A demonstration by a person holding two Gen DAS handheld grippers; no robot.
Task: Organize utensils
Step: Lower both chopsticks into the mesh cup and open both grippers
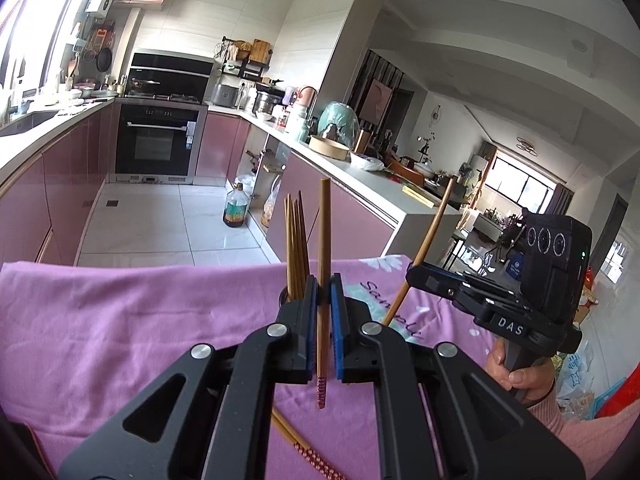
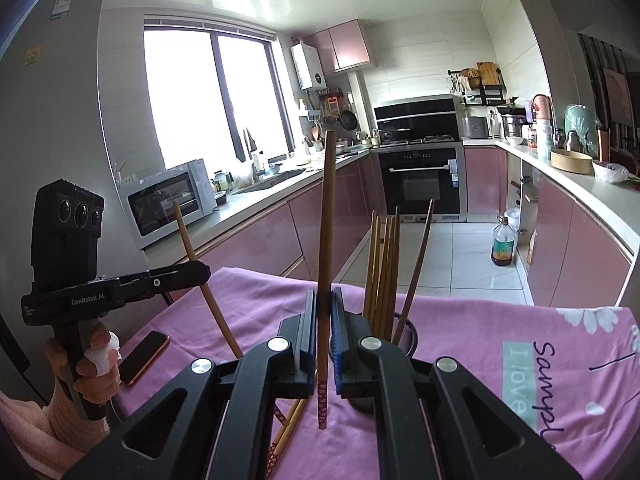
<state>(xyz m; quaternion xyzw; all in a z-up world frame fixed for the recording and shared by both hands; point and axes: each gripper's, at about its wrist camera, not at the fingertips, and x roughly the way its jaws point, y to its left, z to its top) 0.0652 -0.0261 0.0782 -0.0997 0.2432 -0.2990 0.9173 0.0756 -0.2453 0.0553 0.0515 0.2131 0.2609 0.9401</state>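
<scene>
Bench (image 2: 248,300) is draped in a soft pink cloth (image 1: 120,320) with white flowers and printed script, slightly rumpled. My left hand-held gripper (image 1: 324,320), black plastic with blue ribbed pads, is clamped tight on one thin round wooden chopstick (image 1: 323,264) that stands almost upright, its red patterned end poking out below the jaws. My right hand-held gripper (image 2: 324,332) is the same build and is pinched shut on a second chopstick (image 2: 326,240), also near vertical, patterned end down. Dark mesh holder (image 2: 408,332) sits mid-bench just beyond the right gripper, several plain brown chopsticks (image 2: 382,264) bunched upright in it, one leaning out to the right. Two more chopsticks (image 2: 286,428) lie flat on the cloth near the front edge, under the grippers. A phone (image 2: 144,356) lies flat near the left edge. Both hands grip the black handles, grippers angled slightly downward; left hand (image 2: 94,364) has white tissue tucked in the fingers, right hand (image 1: 516,376) shows a pink knit sleeve.
</scene>
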